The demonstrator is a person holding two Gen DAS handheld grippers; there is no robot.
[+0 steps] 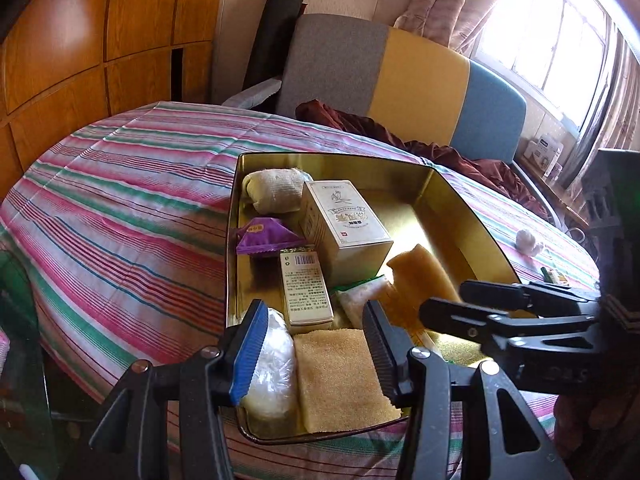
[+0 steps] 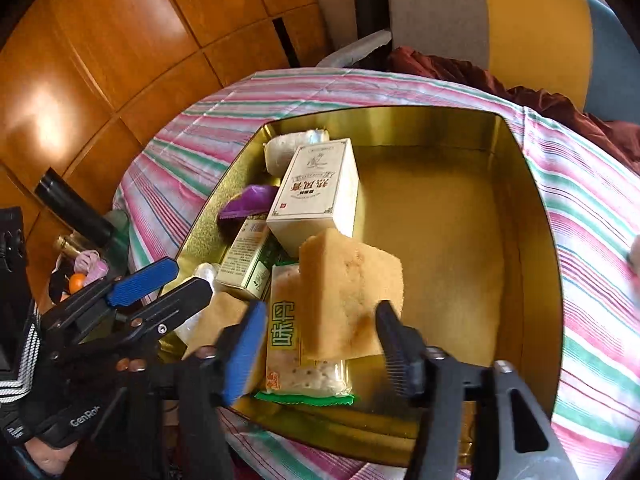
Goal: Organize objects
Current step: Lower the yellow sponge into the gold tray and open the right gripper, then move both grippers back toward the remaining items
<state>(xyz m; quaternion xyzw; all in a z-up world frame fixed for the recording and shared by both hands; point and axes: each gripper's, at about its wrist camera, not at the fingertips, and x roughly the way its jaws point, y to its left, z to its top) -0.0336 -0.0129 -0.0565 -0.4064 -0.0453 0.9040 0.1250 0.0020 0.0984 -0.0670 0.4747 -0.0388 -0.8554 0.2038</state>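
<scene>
An open gold tin [image 1: 460, 200] on the striped table holds a white tea box [image 1: 344, 224], a slim cream box [image 1: 306, 292], a purple packet [image 1: 266, 236], a white cloth roll [image 1: 276, 190] and a cracker packet [image 2: 292, 344]. My right gripper [image 2: 320, 348] hangs open over the tin's near side. A tan sponge [image 2: 352, 296] sits tilted between its fingers, its lower corner by the black one and clear of the blue pad [image 2: 244, 352]. My left gripper [image 1: 316, 350] stands open above the tin's near corner, over a second sponge [image 1: 340, 376] and a white bag [image 1: 272, 364].
The tin's right half [image 2: 440, 240] shows bare gold floor. A chair [image 1: 416, 80] with a grey, yellow and blue back stands behind the table, with maroon cloth [image 1: 460, 156] draped on it. A white wad [image 1: 528, 240] lies on the tablecloth [image 1: 120, 200] at right. A black bottle [image 2: 74, 212] stands left.
</scene>
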